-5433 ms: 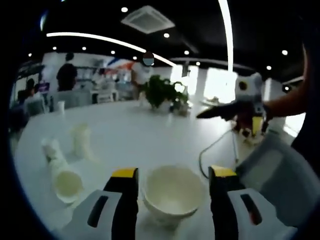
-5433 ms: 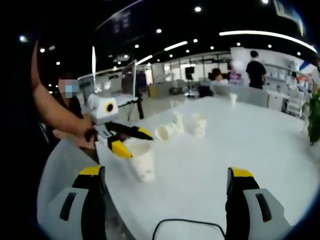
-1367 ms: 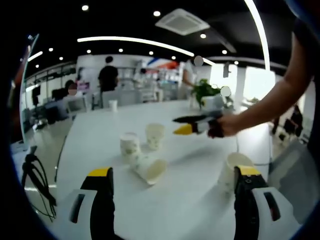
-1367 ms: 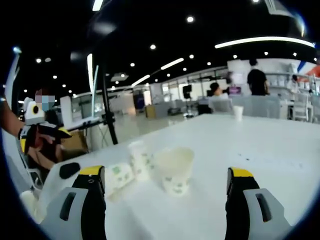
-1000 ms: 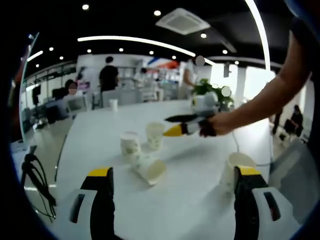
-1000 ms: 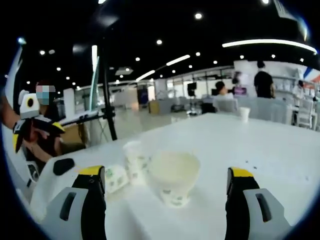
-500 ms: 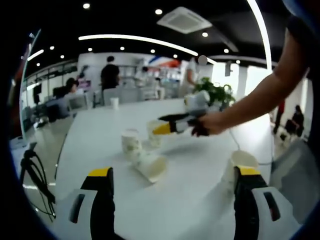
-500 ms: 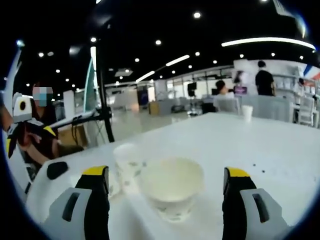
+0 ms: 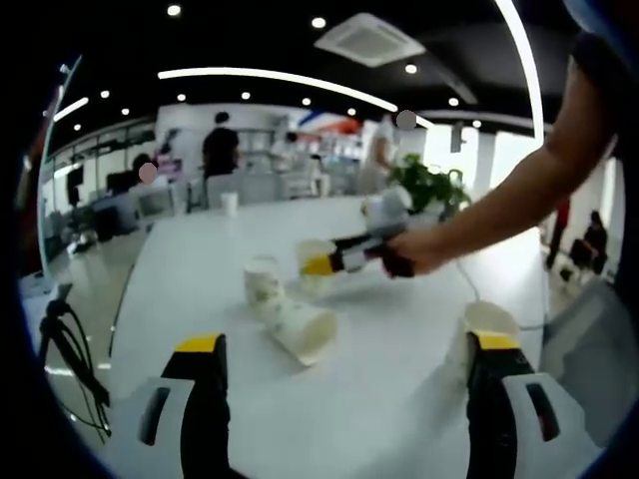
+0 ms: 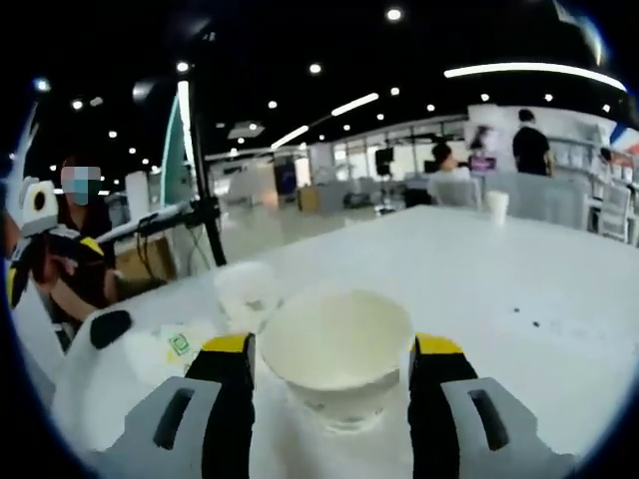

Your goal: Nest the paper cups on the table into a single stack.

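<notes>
R tool [image 10: 332, 374] jaws closing, L tool [image 9: 339, 399] wide

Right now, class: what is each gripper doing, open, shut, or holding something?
Left gripper: open, holding nothing.
Right gripper: jaws drawn in against the sides of an upright paper cup; a firm grip cannot be told.

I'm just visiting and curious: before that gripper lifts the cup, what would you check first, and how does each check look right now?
1. Upright cup sits between the right gripper jaws: ok.
2. Jaws pressed firmly on the cup wall: cannot tell.
3. Cup upright, mouth up: ok.
4. Neighbouring cup apart from the jaws: cannot tell, it sits close behind.
5. Left gripper open and holding nothing: ok.
6. Tipped cup lies on the table away from the lift: ok.
</notes>
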### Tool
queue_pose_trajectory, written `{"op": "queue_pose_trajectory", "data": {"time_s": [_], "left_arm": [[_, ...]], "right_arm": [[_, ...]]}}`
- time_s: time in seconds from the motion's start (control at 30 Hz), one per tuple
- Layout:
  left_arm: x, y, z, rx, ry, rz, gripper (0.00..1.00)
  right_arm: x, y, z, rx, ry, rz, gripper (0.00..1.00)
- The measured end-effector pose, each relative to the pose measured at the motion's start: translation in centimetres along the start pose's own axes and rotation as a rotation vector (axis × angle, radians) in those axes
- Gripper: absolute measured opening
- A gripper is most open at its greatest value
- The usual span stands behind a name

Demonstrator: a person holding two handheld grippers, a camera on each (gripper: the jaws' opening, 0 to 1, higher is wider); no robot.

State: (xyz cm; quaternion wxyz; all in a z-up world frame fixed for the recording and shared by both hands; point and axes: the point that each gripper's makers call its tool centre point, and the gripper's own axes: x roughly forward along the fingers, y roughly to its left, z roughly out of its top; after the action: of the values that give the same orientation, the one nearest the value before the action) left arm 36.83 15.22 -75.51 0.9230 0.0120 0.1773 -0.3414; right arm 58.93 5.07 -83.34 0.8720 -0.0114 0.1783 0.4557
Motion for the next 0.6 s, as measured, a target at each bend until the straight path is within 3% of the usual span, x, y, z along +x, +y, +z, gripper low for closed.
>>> {"op": "queue_pose_trajectory", "data": {"time_s": [0.03,0.37,0.6], "left_arm": [[-0.01,0.01,-0.02,0.0,0.001,0.0,0.98],[-0.06,-0.23,-0.06,-0.003,-0.002,-0.003,0.98],[0.01,-0.47,-0.16,-0.013,0.001,-0.008,0.97]], "right_arm": [[0.04,-0.15,0.18,-0.016,-0.011,-0.01,0.46],[-0.22,-0.15,0.16,-0.044,-0.007,-0.008,0.44],[-0.41,-0.07,1.09,-0.035,-0.029,-0.005,0.43]]}}
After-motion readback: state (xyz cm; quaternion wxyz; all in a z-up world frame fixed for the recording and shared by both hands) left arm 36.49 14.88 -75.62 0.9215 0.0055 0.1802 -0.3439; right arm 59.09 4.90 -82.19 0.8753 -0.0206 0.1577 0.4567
